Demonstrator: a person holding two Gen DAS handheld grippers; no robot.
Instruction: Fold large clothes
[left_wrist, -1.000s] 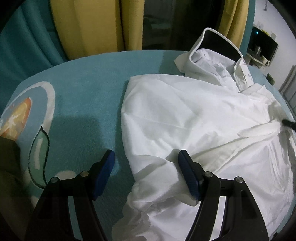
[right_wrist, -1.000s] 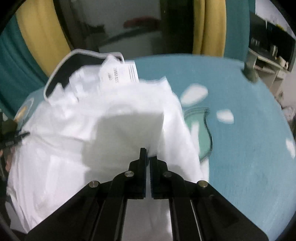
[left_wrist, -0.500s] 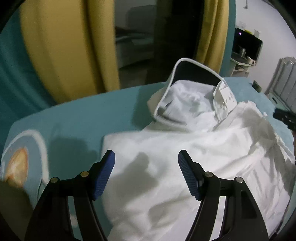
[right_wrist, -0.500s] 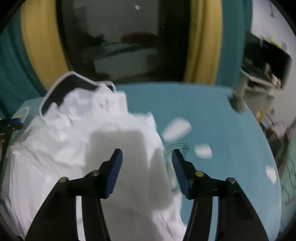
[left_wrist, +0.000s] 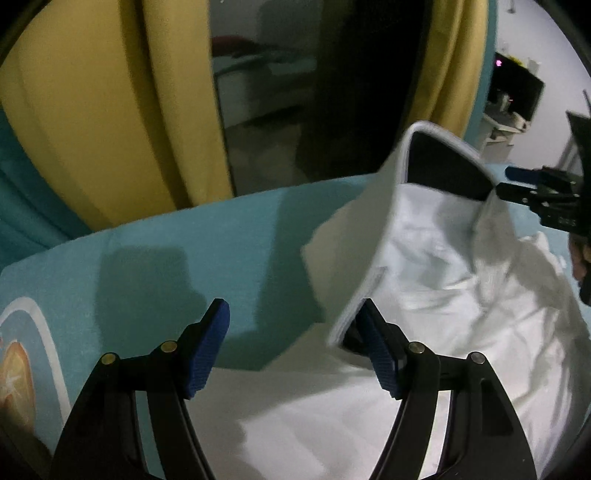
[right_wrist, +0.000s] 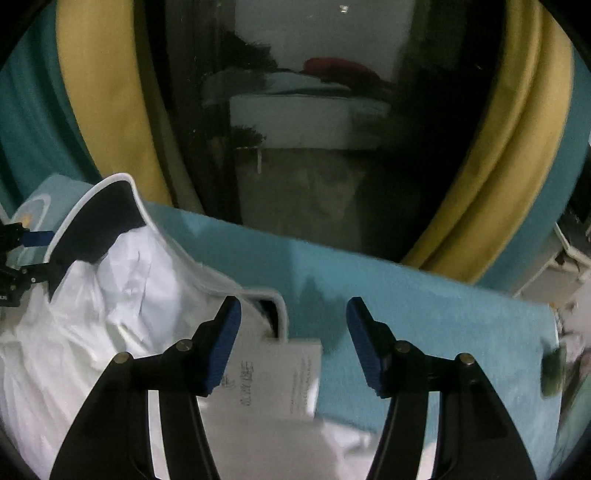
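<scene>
A large white garment (left_wrist: 461, 332) lies on a teal bedcover (left_wrist: 184, 266). Its stiff collar (left_wrist: 436, 166), white-edged with a dark inside, stands up at the far end. My left gripper (left_wrist: 295, 350) is open at the collar's near left corner, its right finger beside the white edge. My right gripper (right_wrist: 293, 339) is open over the collar's right end (right_wrist: 269, 306) and a white printed label (right_wrist: 273, 376). The garment also shows in the right wrist view (right_wrist: 92, 314). The right gripper appears at the right edge of the left wrist view (left_wrist: 535, 192).
Yellow curtains (left_wrist: 110, 110) and a dark glass door (right_wrist: 314, 129) stand behind the bed's far edge. A printed pattern (left_wrist: 22, 369) marks the bedcover at the left. A small dark object (right_wrist: 552, 373) lies near the bed's right edge.
My right gripper has opened and let go of the garment. Both grippers have moved forward from the garment's body up to the collar.
</scene>
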